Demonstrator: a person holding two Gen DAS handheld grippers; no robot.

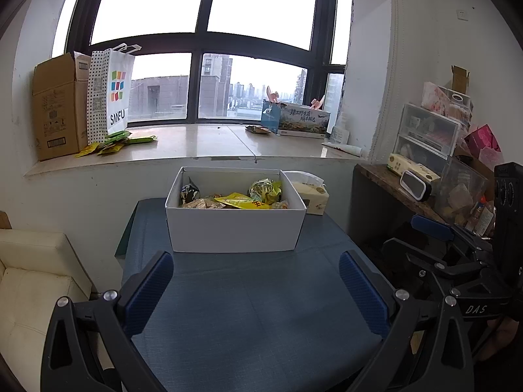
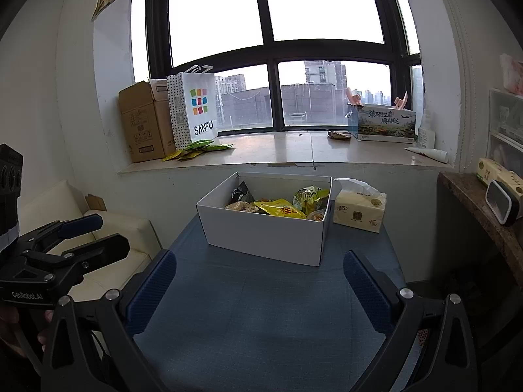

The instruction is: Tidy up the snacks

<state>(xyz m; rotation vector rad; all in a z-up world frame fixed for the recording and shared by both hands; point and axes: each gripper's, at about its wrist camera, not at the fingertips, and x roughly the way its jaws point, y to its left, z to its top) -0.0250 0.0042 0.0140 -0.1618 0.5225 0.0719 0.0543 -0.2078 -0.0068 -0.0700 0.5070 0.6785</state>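
Observation:
A white cardboard box (image 1: 233, 228) stands at the far end of a blue table (image 1: 255, 310) and holds several snack packets, among them a yellow packet (image 1: 243, 200). The box also shows in the right wrist view (image 2: 264, 233), with the yellow packet (image 2: 282, 210). Green and yellow snack packets (image 1: 114, 143) lie on the windowsill (image 1: 202, 143). My left gripper (image 1: 256, 261) is open and empty above the table, short of the box. My right gripper (image 2: 260, 261) is open and empty, beside the left one.
A tissue pack (image 2: 359, 210) sits right of the box. On the sill stand a brown carton (image 1: 57, 104), a SANFU paper bag (image 1: 111, 93) and a printed box (image 1: 302, 119). A cluttered side table (image 1: 408, 189) is on the right, a cream sofa (image 1: 29, 281) on the left.

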